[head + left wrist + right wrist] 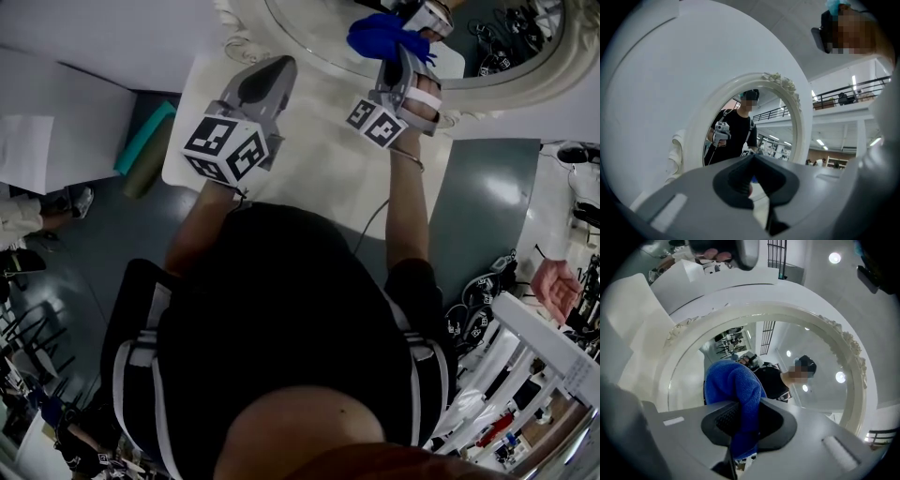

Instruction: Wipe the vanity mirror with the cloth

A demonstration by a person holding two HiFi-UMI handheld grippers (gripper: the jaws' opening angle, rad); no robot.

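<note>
Left gripper (270, 77) is nearest. It hangs over the white desk (314, 178), short of the mirror frame. In the left gripper view its jaws (752, 180) are together with nothing between them. It points at the vanity mirror (740, 124) from an angle off to one side.

Right gripper (401, 49) is further out, up at the mirror. In the right gripper view the jaws (745, 420) are clamped on the blue cloth (733, 385). The cloth bunches above the pads and a short tail hangs below them.

In the head view the cloth (380, 36) sits at the glass just inside the lower rim, right of centre. I can't confirm it touches the glass.

The vanity mirror (314, 28) stands at the far edge of the desk. It's rounded, with a white ornate carved frame (754, 315). The glass (820, 394) reflects the cloth, a person in a black top holding a gripper, and ceiling lights.
</note>
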